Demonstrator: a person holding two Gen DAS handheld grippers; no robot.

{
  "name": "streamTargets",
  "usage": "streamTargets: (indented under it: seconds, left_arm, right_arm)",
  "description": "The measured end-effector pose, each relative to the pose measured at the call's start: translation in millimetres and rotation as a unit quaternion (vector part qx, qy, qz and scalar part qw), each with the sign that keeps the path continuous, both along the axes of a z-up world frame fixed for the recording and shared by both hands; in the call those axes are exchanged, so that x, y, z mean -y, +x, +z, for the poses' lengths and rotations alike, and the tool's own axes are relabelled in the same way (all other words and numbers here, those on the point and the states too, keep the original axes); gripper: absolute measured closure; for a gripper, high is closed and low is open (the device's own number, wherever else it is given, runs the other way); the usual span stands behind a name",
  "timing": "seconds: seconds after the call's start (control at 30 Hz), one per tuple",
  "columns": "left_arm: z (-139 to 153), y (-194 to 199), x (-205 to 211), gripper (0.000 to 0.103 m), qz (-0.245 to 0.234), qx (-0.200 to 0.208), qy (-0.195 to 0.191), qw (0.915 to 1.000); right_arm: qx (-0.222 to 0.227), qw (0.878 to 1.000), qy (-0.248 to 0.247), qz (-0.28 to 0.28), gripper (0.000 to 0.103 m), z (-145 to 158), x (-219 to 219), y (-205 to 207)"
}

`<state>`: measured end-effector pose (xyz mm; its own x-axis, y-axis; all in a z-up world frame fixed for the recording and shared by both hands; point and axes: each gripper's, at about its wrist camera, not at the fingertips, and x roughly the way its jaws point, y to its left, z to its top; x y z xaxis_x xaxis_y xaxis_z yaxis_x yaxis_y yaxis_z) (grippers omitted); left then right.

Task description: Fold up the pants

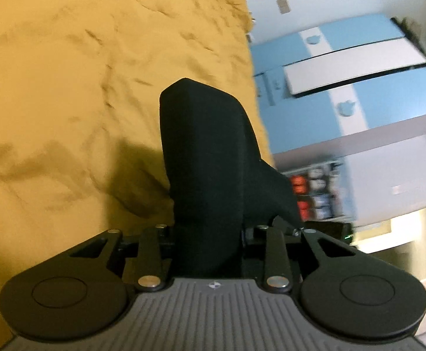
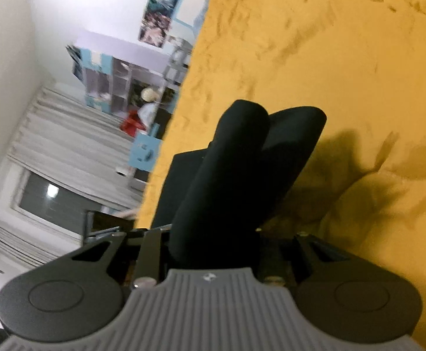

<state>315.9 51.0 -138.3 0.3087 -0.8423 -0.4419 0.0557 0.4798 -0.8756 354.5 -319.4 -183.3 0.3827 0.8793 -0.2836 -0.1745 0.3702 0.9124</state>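
In the left wrist view, the yellow bed (image 1: pixel 81 73) is filling the left side, its cover lying wrinkled. The left claw (image 1: pixel 210 234) is sitting at the middle, and the black pants (image 1: pixel 204 152) are rising straight up out of it, one thick fold of cloth bulging between the linkage arms and hiding both fingers. The claw is clenching on that fold. The cloth is throwing a dark shadow on the bed just to its left. To the right, a blue-and-white wardrobe (image 1: pixel 359 82) is standing past the bed's edge, with a shelf (image 1: pixel 315 193) of small items below it; the items are too blurred to count.

In the right wrist view, a curtain (image 2: pixel 60 152) and a window (image 2: pixel 46 199) are showing on the left, with a cluttered shelf unit (image 2: pixel 125 87) beyond them. The right claw (image 2: pixel 213 239) is sitting at the middle, gripping the pants (image 2: pixel 227 169), which are bunching into two rounded rolls side by side above it, with a flatter flap hanging to the left. Its fingers are also buried in cloth. The bed (image 2: pixel 344 58) is filling the right side, shadowed next to the cloth.

One pair of pants, two claws, each grasping a part of it above the bed.
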Motion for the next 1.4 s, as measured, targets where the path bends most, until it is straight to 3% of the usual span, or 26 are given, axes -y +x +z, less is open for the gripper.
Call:
streamTargets:
  seconds: [0.13,0.27,0.3,0.37,0.53,0.73,0.93,1.07,1.2,1.3,1.4]
  left_arm:
    - [-1,-19,6,0.068,-0.014,-0.002,-0.002,0.9999]
    - [-51,-26,6,0.066,-0.004,-0.038,0.021,0.9991]
    - [-70,-27,4,0.063,0.006,-0.055,0.016,0.9983]
    - [-88,-32,-5,0.058,0.030,-0.069,-0.030,0.9967]
    - [-82,-48,-21,0.039,0.039,-0.071,-0.058,0.9950]
    - [-90,-38,-23,0.036,0.031,-0.085,-0.065,0.9938]
    - [-89,-19,1,0.033,0.002,-0.072,-0.040,0.9966]
    - [-88,-18,7,0.036,0.007,-0.067,-0.034,0.9972]
    - [-82,-23,13,0.051,0.019,-0.060,-0.013,0.9979]
    - [-73,-31,11,0.063,0.028,-0.056,-0.013,0.9979]
    - [-54,-42,7,0.066,0.033,-0.044,-0.011,0.9984]
  right_arm:
    - [0.006,1.000,0.005,0.009,0.081,19,10,-28]
    - [-0.041,0.999,-0.023,0.016,0.077,-13,11,-34]
    - [-0.056,0.998,-0.034,0.017,0.076,-25,12,-34]
    - [-0.076,0.996,-0.046,0.023,0.076,-40,12,-36]
    - [-0.076,0.996,-0.043,0.027,0.068,-41,21,-46]
    - [-0.086,0.996,-0.018,0.027,0.062,-45,24,-42]
    - [-0.079,0.996,-0.024,0.035,0.057,-48,21,-30]
    - [-0.074,0.996,-0.030,0.048,0.059,-51,14,-29]
    - [-0.075,0.996,-0.022,0.049,0.076,-50,6,-30]
    - [-0.067,0.997,-0.017,0.044,0.080,-42,6,-33]
    - [-0.051,0.998,-0.010,0.039,0.080,-23,6,-38]
